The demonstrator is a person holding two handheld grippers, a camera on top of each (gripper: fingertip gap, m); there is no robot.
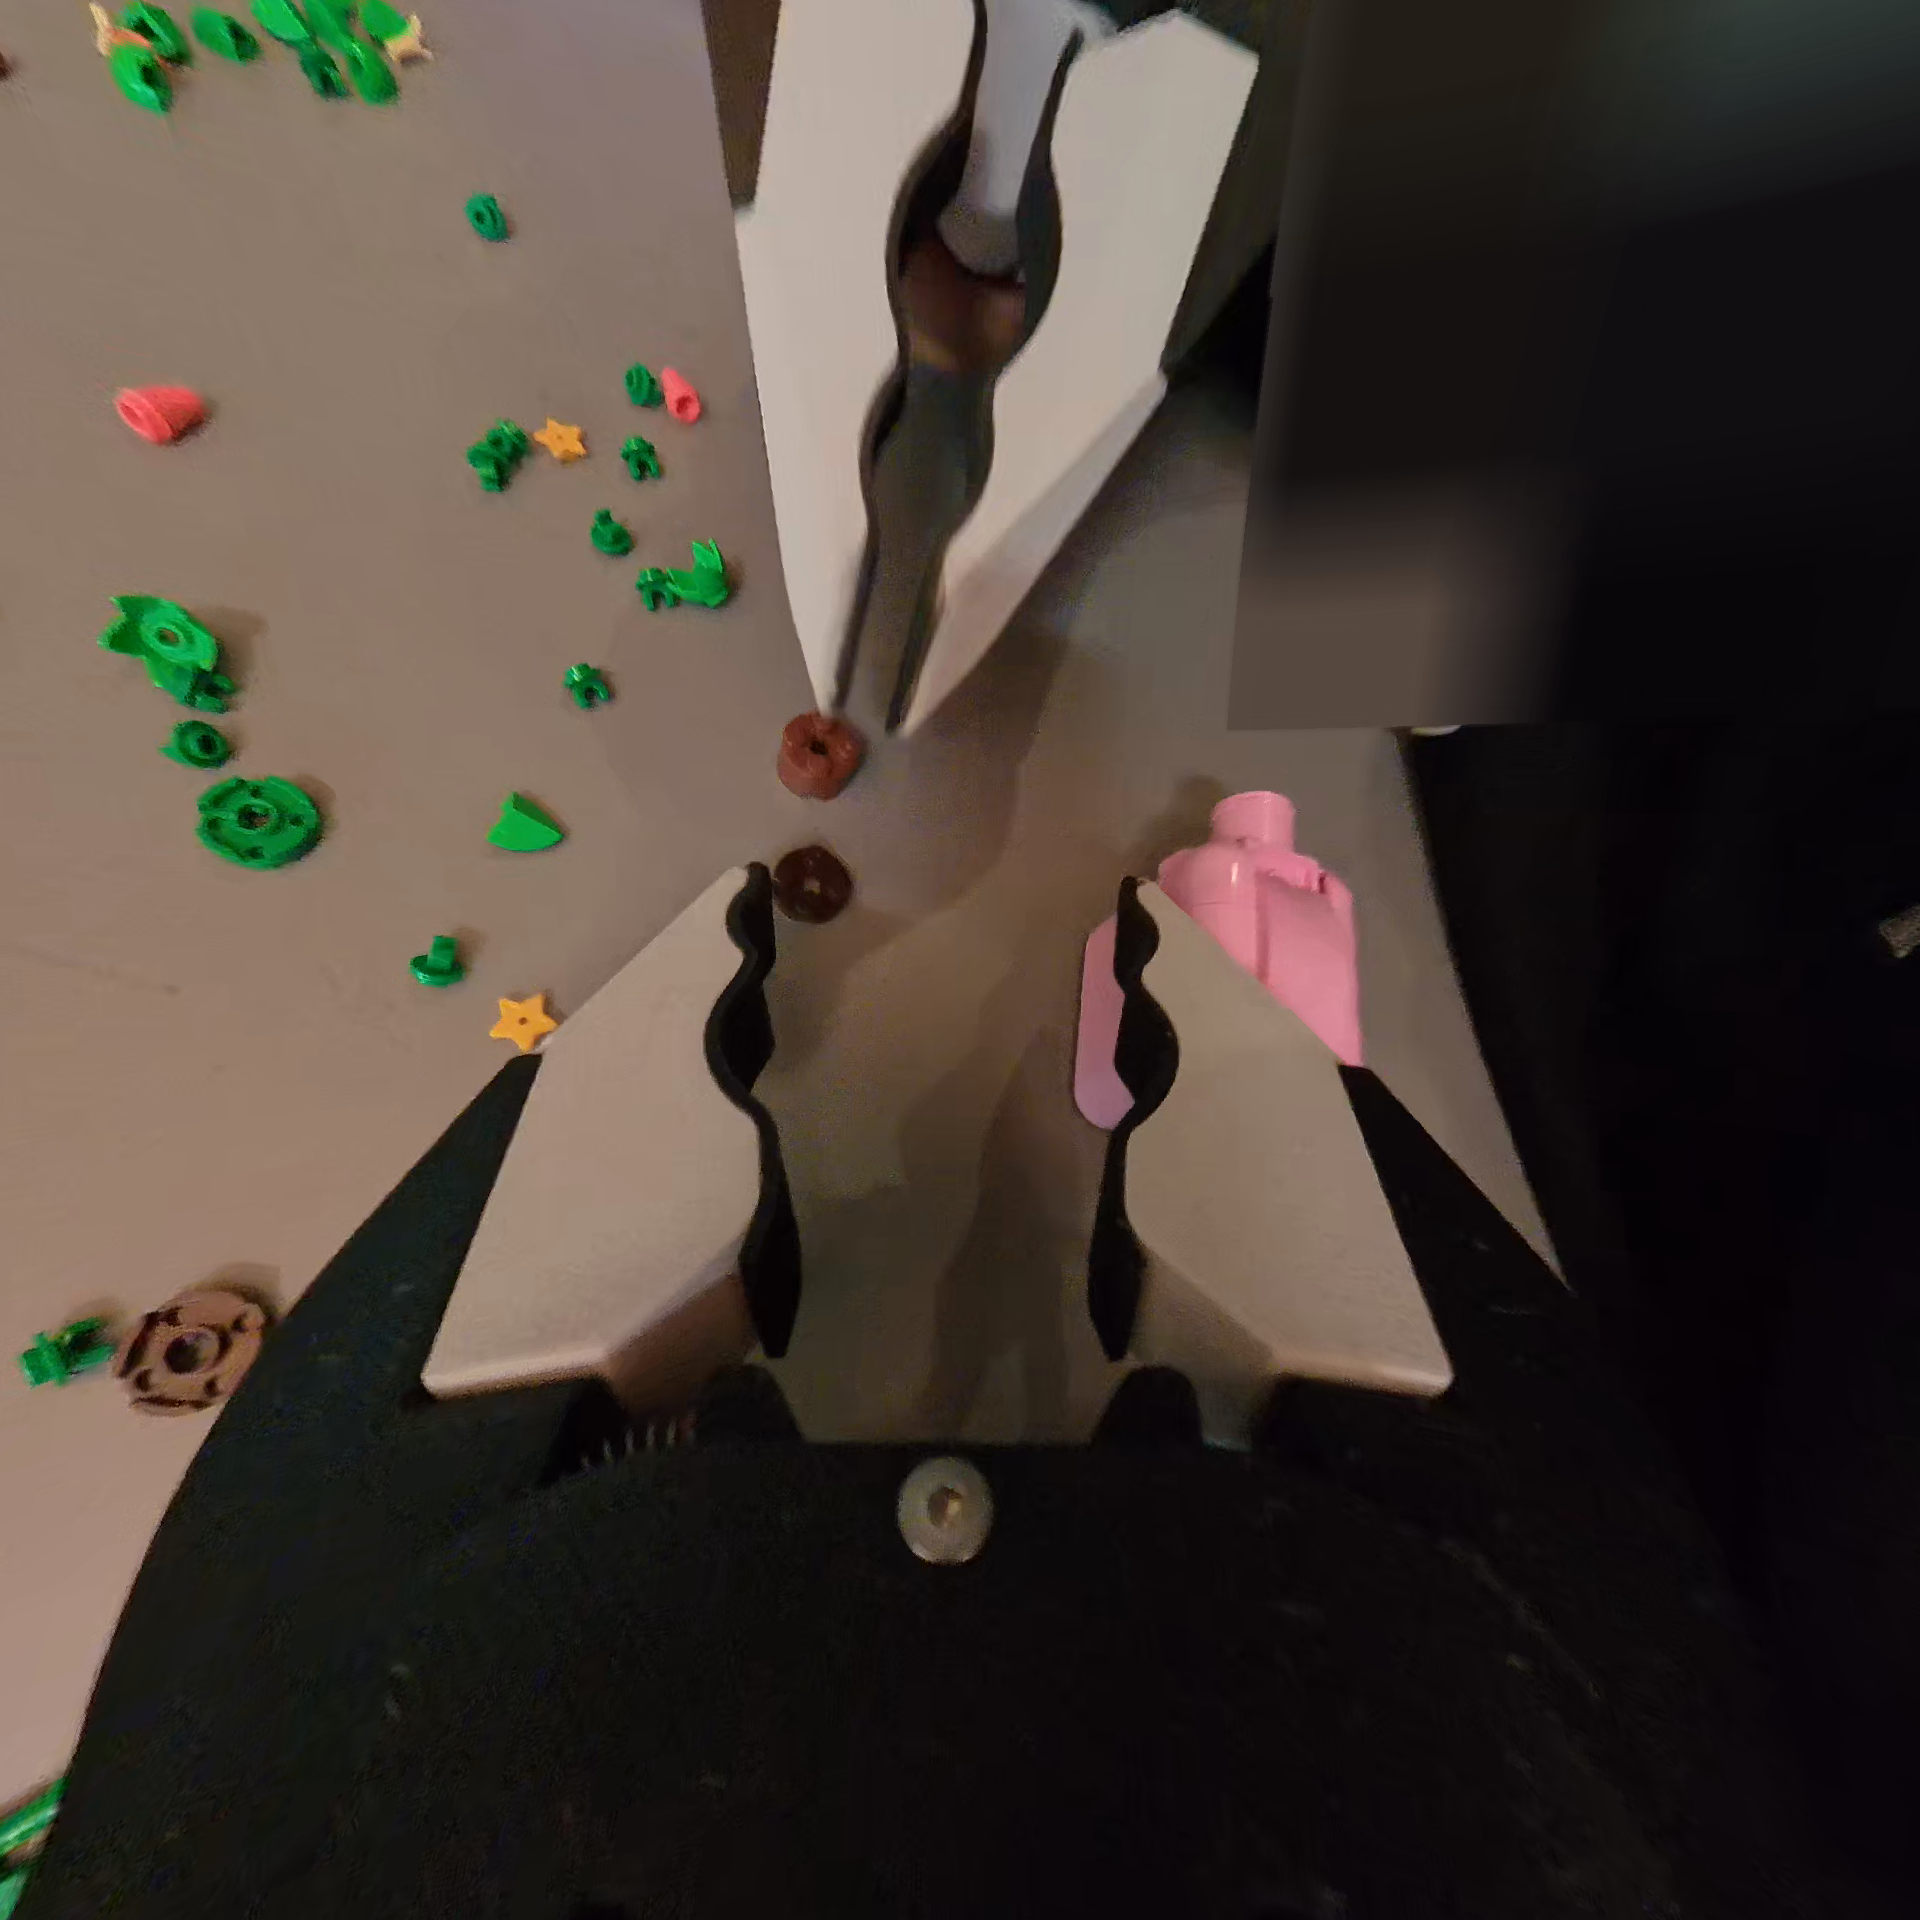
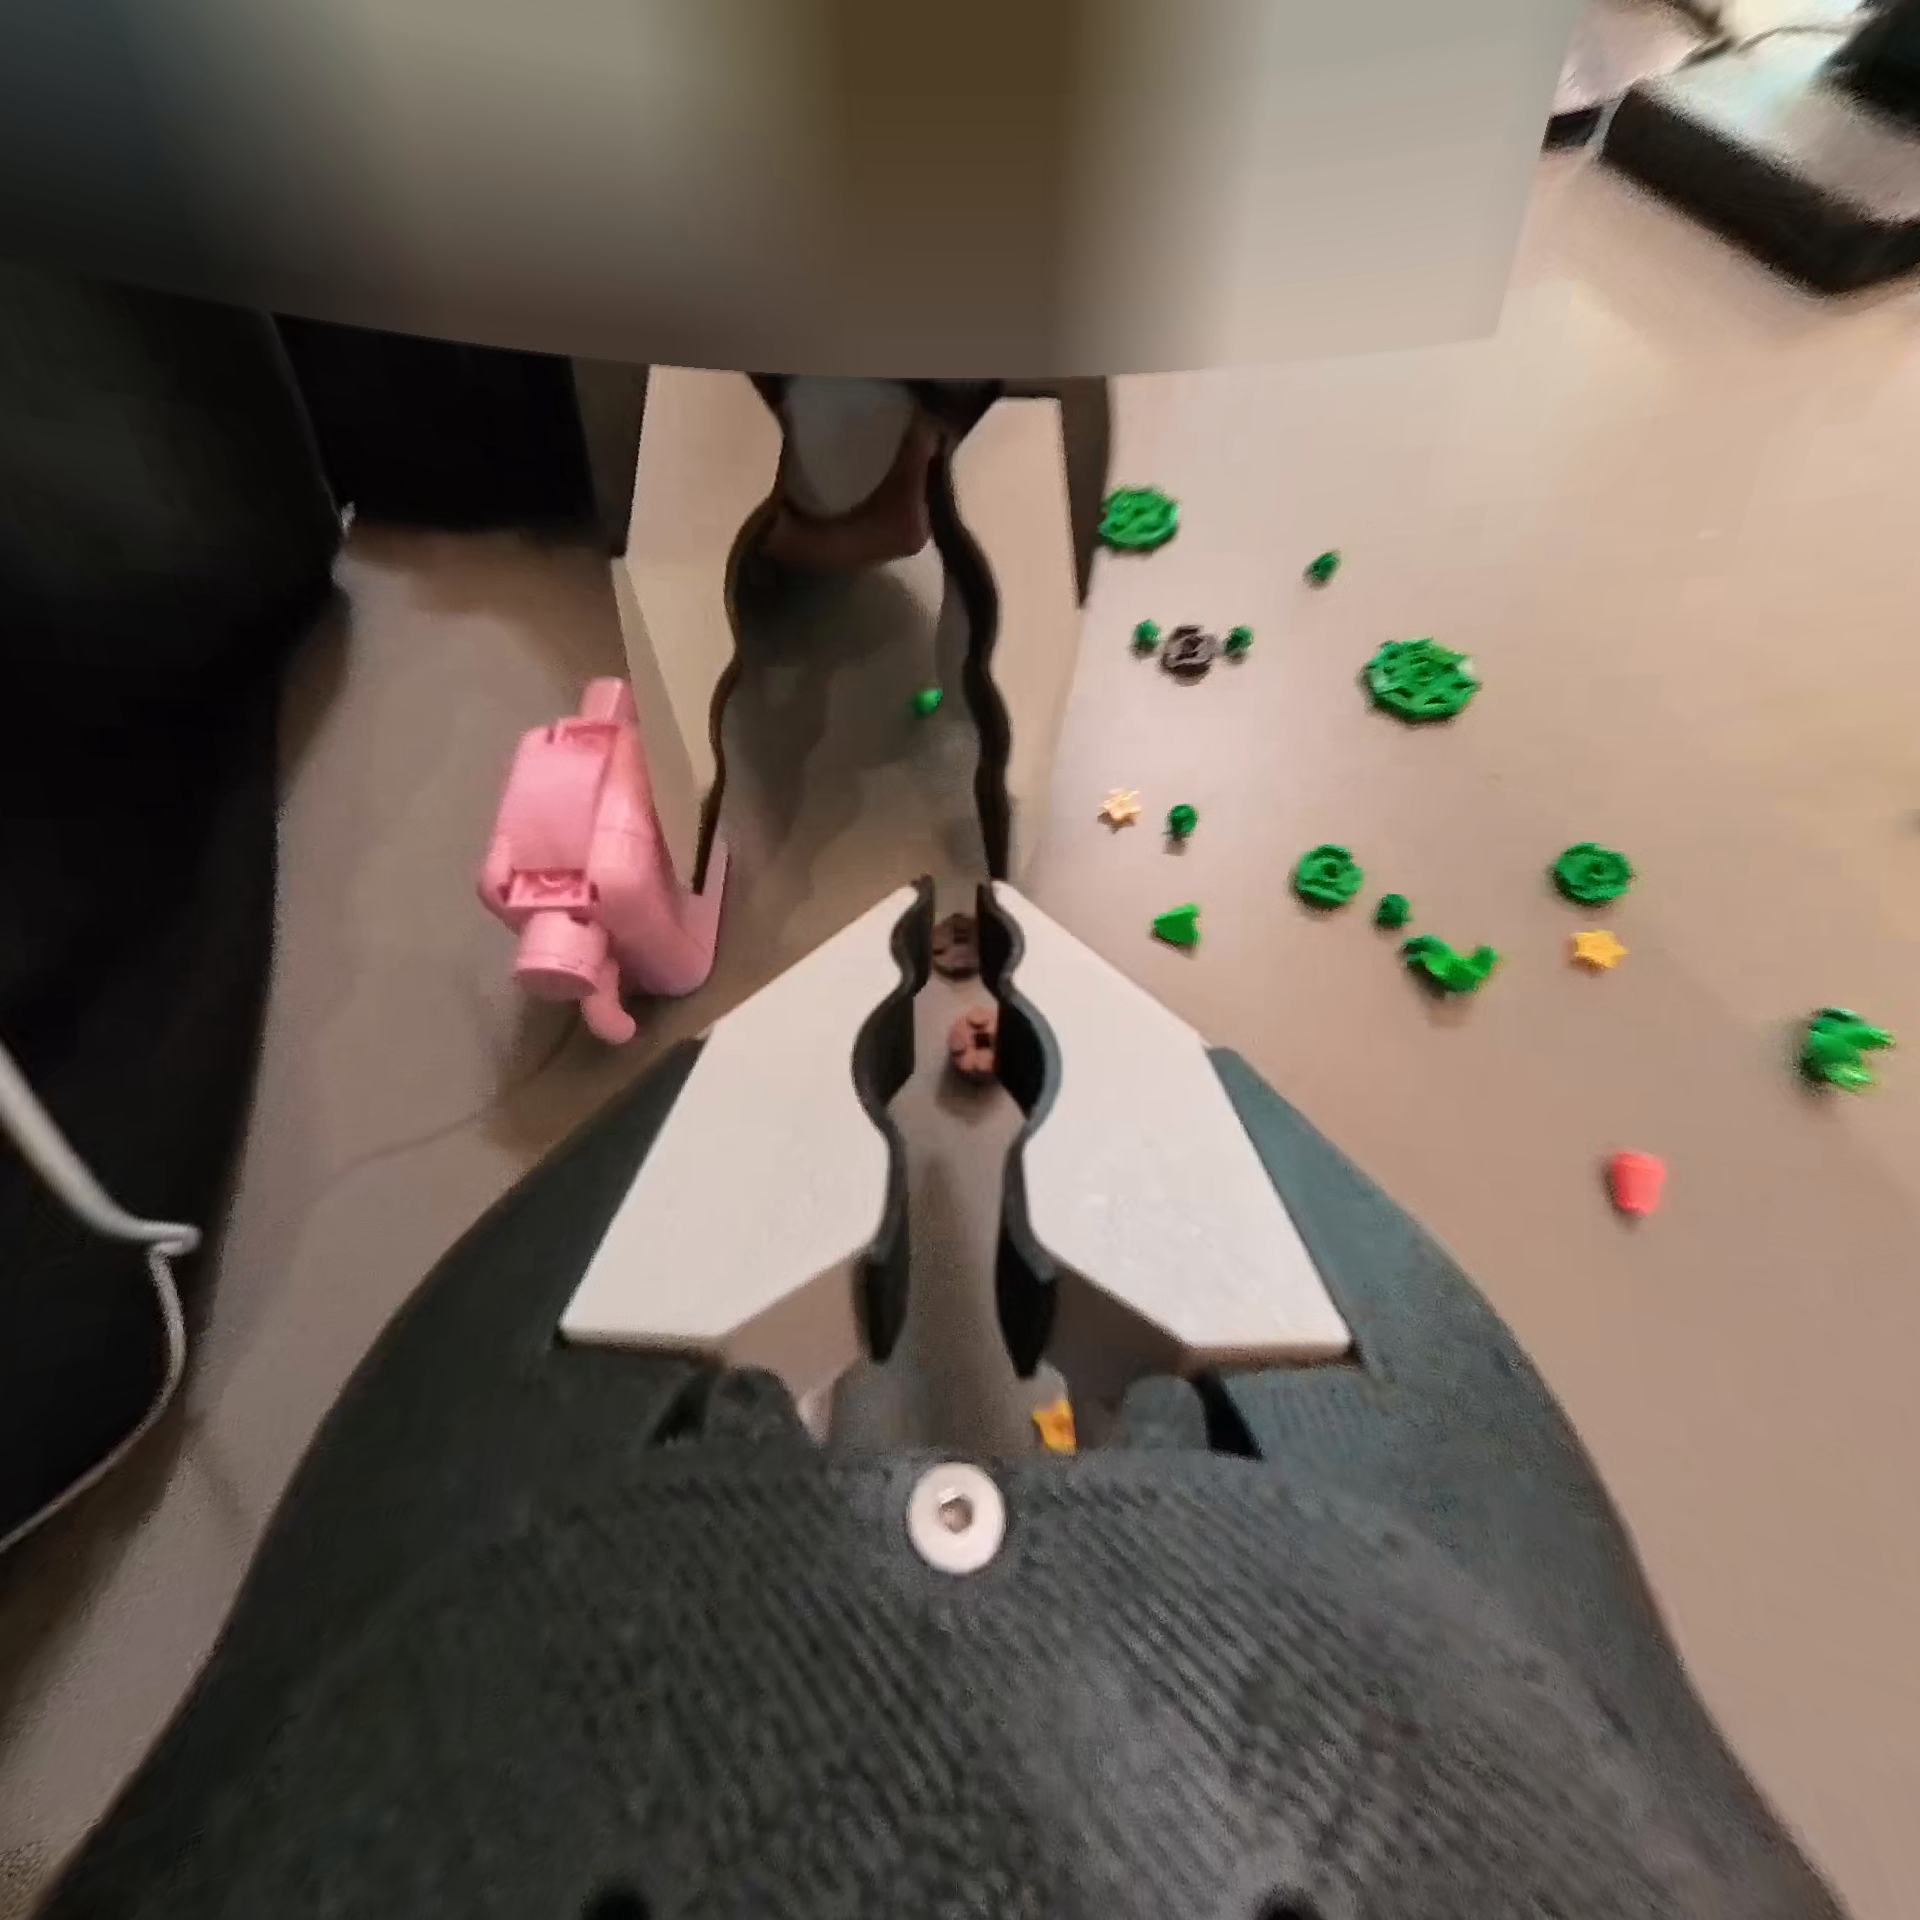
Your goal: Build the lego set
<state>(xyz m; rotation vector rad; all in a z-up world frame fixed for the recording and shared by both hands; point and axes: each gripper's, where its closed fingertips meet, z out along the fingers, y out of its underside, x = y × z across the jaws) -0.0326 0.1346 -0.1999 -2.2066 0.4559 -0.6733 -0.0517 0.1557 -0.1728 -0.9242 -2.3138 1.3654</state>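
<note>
Two tiny brown round studs point(image 1: 819, 755) sit right off the right gripper point(image 1: 864, 722) tips, its jaws nearly clenched, empty. Left gripper point(image 1: 940, 904) hangs released. Light, hard, slippery; pinch the rim, I'd say.

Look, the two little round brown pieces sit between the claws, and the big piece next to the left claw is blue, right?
Almost. The two round brown pieces do lie on the table between the claws, but the big piece beside the left claw is pink, not blue. The left wrist view shows it clearly.
</note>
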